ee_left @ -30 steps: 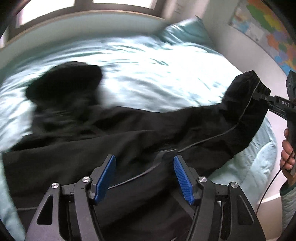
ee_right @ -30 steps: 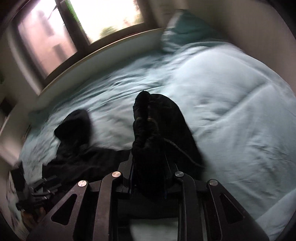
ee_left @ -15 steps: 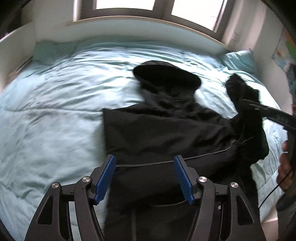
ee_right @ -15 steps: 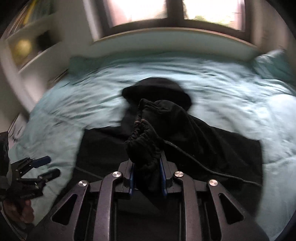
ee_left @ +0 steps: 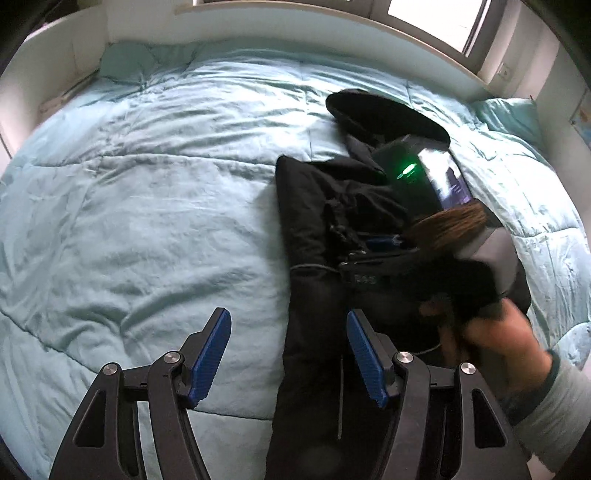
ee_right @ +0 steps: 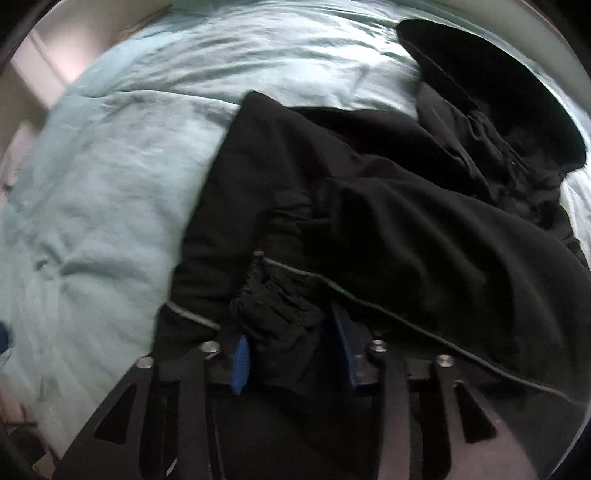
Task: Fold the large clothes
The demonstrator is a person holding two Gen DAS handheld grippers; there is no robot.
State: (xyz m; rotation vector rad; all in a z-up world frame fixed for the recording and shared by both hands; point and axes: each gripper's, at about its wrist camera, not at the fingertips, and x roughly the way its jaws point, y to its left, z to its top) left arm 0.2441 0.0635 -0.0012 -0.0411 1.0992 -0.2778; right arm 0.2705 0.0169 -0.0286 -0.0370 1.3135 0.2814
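A home bedroom is shown. A bed (ee_left: 147, 206) covered by a pale blue quilt is seen, with a pillow (ee_left: 509, 114) and a window (ee_left: 436, 18) behind it.

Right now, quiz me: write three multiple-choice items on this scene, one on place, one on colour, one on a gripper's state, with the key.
1. Where does the jacket lie?
A. on the bed
B. on a chair
C. on the floor

2. What colour is the duvet?
A. red
B. pale teal
C. yellow

3. How is the left gripper?
A. shut on the cuff
B. shut on the duvet
C. open, holding nothing

Key:
1 A, the black jacket is spread over the bed's duvet.
2 B, the cover around the jacket is pale teal in both views.
3 C, its blue pads stand wide apart with nothing between; it is the right gripper that has the cuff between its pads.
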